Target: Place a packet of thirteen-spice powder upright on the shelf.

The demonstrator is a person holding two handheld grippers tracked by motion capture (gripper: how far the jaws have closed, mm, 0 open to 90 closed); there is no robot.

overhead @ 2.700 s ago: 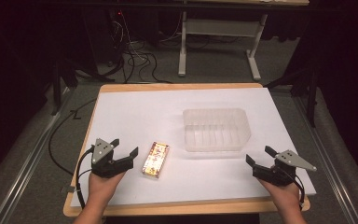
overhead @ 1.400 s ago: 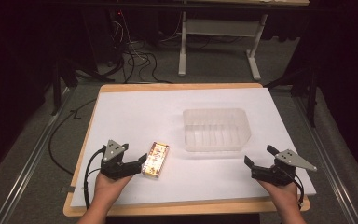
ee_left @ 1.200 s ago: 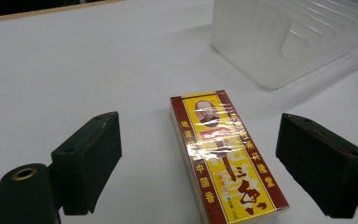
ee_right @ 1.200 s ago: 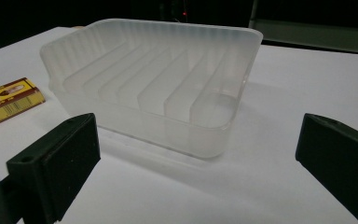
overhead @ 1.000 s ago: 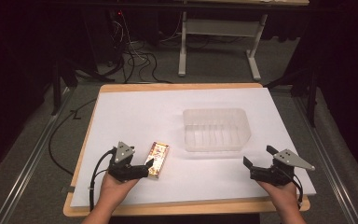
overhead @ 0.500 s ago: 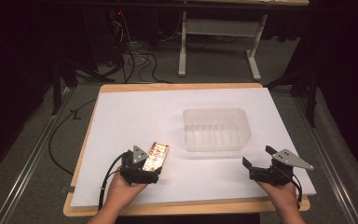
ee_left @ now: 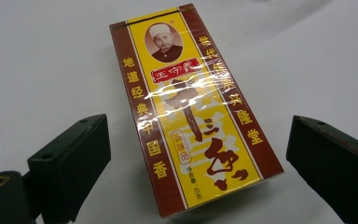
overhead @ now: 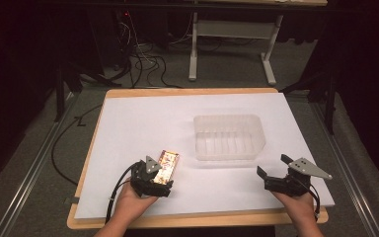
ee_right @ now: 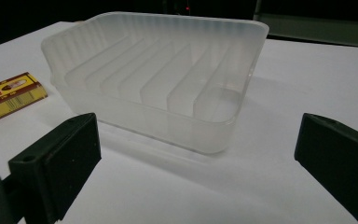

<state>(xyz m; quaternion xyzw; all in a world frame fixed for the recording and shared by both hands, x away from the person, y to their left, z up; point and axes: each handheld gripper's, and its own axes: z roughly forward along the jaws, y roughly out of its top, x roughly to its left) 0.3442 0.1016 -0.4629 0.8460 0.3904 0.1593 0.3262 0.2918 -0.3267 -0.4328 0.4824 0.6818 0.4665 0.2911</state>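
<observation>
Yellow-brown box [ee_left: 191, 112], one, between released left tool [ee_left: 198, 154], one clear tray [overhead: 229, 137], right tool [ee_right: 196, 163] released.

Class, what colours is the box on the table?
Yellow with brown borders, the box shows best in the left gripper view.

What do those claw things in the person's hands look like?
Both are black. The left gripper and right gripper each have two chunky, blocky jaws, a grey three-cornered plate on top and a black cable trailing back. The jaw blocks have small round holes. The forearms show no sleeves.
</observation>
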